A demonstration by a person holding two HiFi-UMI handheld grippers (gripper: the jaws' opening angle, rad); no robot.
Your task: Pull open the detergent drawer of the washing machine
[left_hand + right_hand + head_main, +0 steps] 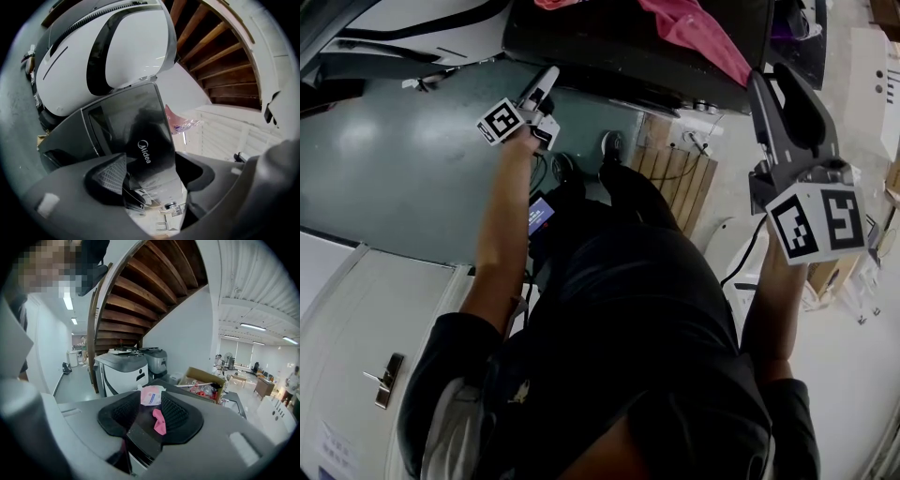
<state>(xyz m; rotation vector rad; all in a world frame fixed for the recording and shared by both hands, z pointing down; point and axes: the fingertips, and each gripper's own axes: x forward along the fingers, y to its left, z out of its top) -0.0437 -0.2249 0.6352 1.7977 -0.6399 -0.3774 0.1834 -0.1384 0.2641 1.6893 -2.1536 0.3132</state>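
The dark washing machine [619, 42] stands at the top of the head view, with a pink cloth [694, 28] lying on it. My left gripper [546, 82] reaches its lower left corner. In the left gripper view a glossy dark front panel with a white logo [150, 140] runs between the jaws of that gripper [154, 185]. The jaws stand apart, with a dark gap on the panel's right side. My right gripper [783, 84] is held up in the air to the right, open and empty. Its view looks down at the machine's top and the pink cloth [159, 422].
A wooden pallet [680, 178] lies on the floor by the machine. A white door [356, 375] is at lower left. A white and black rounded machine [108, 47] rises behind the panel. A wooden staircase [140, 291], grey appliances [124, 371] and a cardboard box [204, 380] stand beyond.
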